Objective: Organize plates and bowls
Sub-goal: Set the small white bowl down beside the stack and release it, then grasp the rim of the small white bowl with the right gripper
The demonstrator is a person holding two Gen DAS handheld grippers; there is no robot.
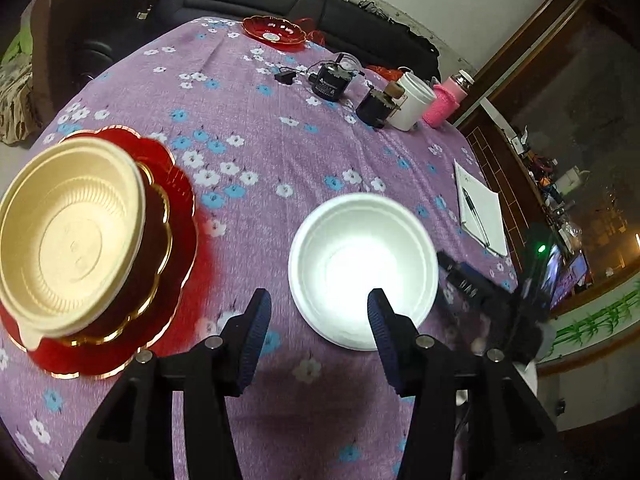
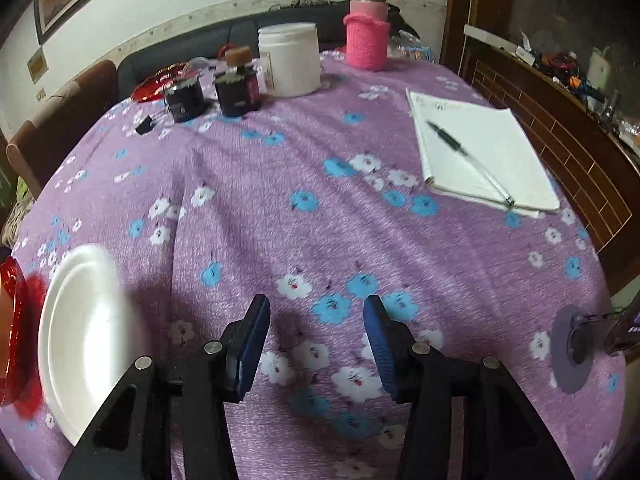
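Observation:
A white foam bowl [image 1: 362, 270] stands on the purple flowered tablecloth [image 1: 260, 128]. My left gripper [image 1: 318, 306] is open and empty, its right finger over the bowl's near rim. At the left a cream plastic bowl [image 1: 70, 232] sits on stacked red gold-edged plates [image 1: 176, 216]. Another red plate [image 1: 274, 30] lies at the far edge. In the right wrist view my right gripper [image 2: 316, 314] is open and empty above bare cloth, with the white bowl [image 2: 84, 332] and a red plate edge [image 2: 12, 332] to its left.
At the back stand a white jar [image 2: 290, 60], a pink-sleeved bottle [image 2: 366, 32], two dark jars [image 2: 236, 84] and a small black adapter [image 1: 285, 77]. A notepad with a pen [image 2: 480, 152] lies at the right. A sofa and chair stand beyond the table.

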